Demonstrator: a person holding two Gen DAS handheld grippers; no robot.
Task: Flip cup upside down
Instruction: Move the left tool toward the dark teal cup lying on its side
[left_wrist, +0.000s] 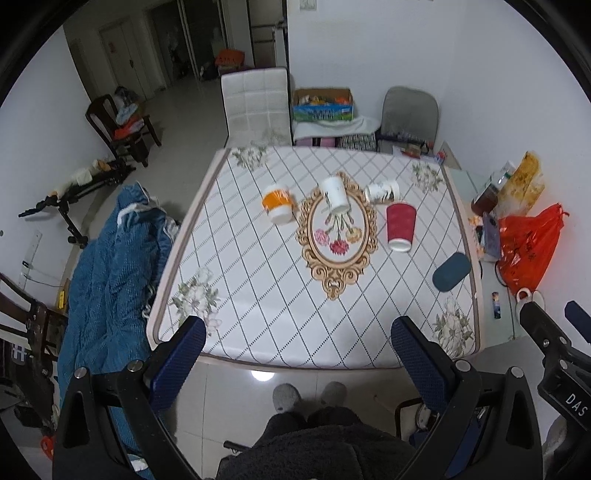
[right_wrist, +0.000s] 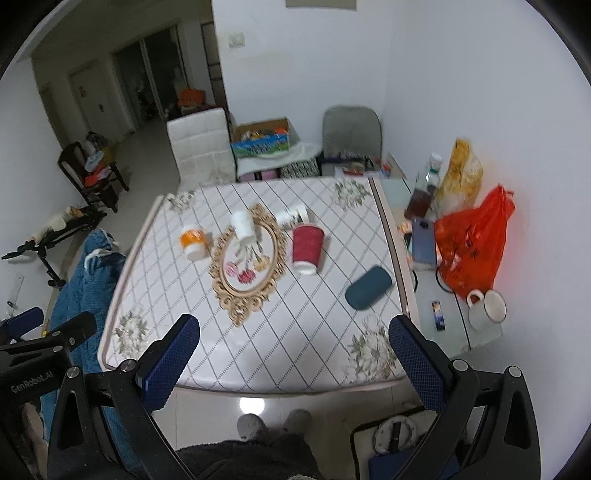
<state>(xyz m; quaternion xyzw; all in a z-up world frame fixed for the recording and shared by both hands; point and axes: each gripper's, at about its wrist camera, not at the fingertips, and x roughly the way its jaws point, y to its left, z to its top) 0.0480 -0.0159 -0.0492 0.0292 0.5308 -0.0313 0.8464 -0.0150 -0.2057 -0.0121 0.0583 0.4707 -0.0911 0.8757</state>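
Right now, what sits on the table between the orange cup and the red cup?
The plain white cup stands between the orange cup and the red cup, at the top of the gold-framed flower print. Both wrist views show it.

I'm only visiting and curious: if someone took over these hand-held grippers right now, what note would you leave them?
Left hand-held gripper: open, empty, held back over the table's near edge.
Right hand-held gripper: open, empty, also held back.
On the table, four cups in a row: orange cup, white cup, patterned cup, red cup. In this steep fisheye view I cannot tell which stand upright and which are already flipped.
Done: nothing that I can confirm; no cup is held.
Left: check each cup, then grasp and flip any that is upright.
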